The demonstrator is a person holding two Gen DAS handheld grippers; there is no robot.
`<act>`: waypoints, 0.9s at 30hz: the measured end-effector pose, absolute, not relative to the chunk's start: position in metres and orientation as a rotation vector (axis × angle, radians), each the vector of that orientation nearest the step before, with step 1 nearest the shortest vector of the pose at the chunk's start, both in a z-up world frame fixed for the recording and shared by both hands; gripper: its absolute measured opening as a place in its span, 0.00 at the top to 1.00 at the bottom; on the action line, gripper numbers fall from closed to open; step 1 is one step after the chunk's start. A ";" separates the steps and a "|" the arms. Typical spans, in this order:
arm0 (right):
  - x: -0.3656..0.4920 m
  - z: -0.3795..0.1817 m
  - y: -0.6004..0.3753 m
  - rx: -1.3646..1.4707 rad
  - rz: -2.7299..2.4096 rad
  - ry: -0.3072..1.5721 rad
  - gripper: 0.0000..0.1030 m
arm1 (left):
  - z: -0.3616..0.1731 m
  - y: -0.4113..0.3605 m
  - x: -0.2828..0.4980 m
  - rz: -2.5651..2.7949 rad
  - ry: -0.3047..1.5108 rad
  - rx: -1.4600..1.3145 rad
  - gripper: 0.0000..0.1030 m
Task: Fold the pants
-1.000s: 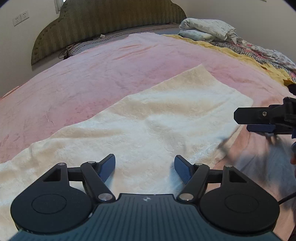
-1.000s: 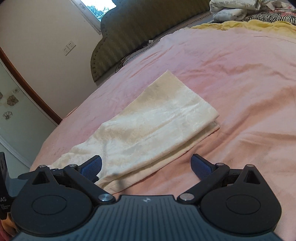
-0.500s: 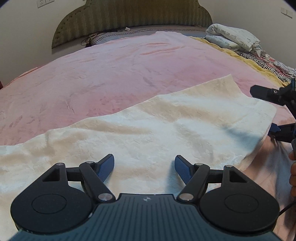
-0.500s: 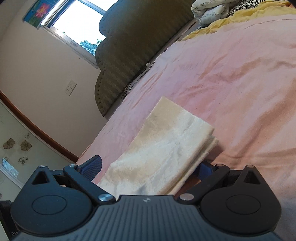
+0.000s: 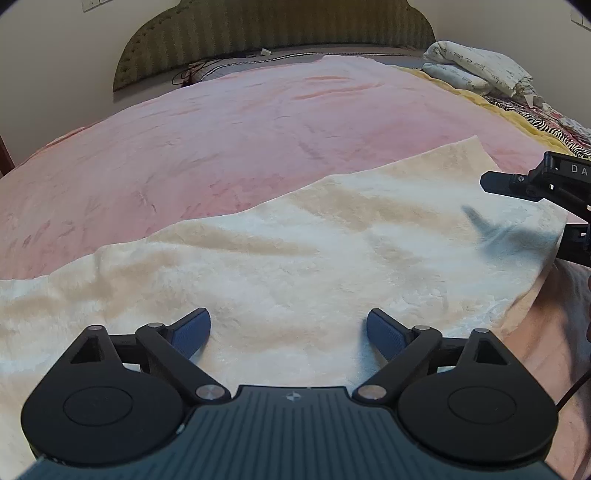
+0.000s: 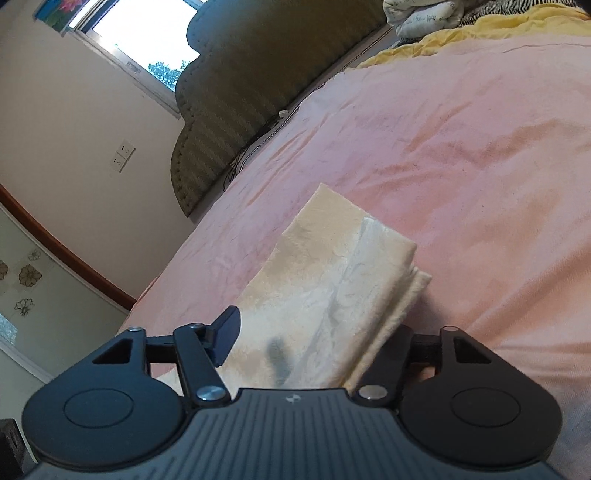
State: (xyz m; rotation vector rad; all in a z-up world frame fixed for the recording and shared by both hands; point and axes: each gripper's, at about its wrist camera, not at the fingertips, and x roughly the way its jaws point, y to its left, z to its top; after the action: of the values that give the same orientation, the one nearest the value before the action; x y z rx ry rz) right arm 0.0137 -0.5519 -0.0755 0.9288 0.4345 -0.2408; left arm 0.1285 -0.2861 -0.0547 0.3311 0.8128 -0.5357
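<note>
Cream pants (image 5: 332, 240), folded lengthwise, lie across a pink bedspread (image 5: 258, 122). My left gripper (image 5: 288, 321) hovers low over their middle, jaws opening wide, nothing between the blue pads (image 5: 192, 332). My right gripper (image 6: 314, 332) is at the pants' right end (image 6: 332, 266), jaws closing with the layered cloth between them. One finger (image 6: 225, 339) lies on top of the cloth; the other is hidden under it. In the left wrist view the right gripper (image 5: 528, 210) straddles that end, its upper finger (image 5: 509, 181) still a gap above the fabric.
A green padded headboard (image 5: 277, 33) stands at the far side, with cables (image 5: 192, 70) on the mattress below it. Folded white bedding (image 5: 476, 70) and yellow and zebra-print blankets (image 5: 524, 107) lie far right. A window (image 6: 147, 40) and wall socket (image 6: 123, 160) are on the left.
The right gripper slid forward so the pants' end now sits between its jaws, which narrowed from wide open. The left gripper's jaws widened and its view tilted slightly.
</note>
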 end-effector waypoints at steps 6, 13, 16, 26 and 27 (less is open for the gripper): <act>0.015 -0.080 -0.549 0.905 -0.244 0.441 0.52 | -0.059 -0.280 0.133 -0.524 0.826 0.289 0.00; 0.014 -0.081 -0.544 0.889 -0.263 0.422 0.52 | -0.064 -0.276 0.127 -0.530 0.775 0.271 0.00; 0.014 -0.080 -0.539 0.857 -0.270 0.421 0.52 | -0.068 -0.272 0.124 -0.550 0.731 0.254 0.00; 0.024 -0.043 -0.513 0.577 -0.299 0.448 0.87 | -0.043 -0.234 0.172 -0.660 0.950 -0.131 0.06; 0.029 -0.036 -0.505 0.505 -0.297 0.456 0.87 | -0.044 -0.225 0.181 -0.690 0.998 -0.243 0.06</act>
State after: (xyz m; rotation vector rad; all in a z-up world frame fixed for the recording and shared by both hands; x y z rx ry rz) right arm 0.0288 -0.5047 -0.0361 0.5046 0.4562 -0.2966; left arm 0.1808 -0.2247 -0.0436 -0.2428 0.9977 -0.6905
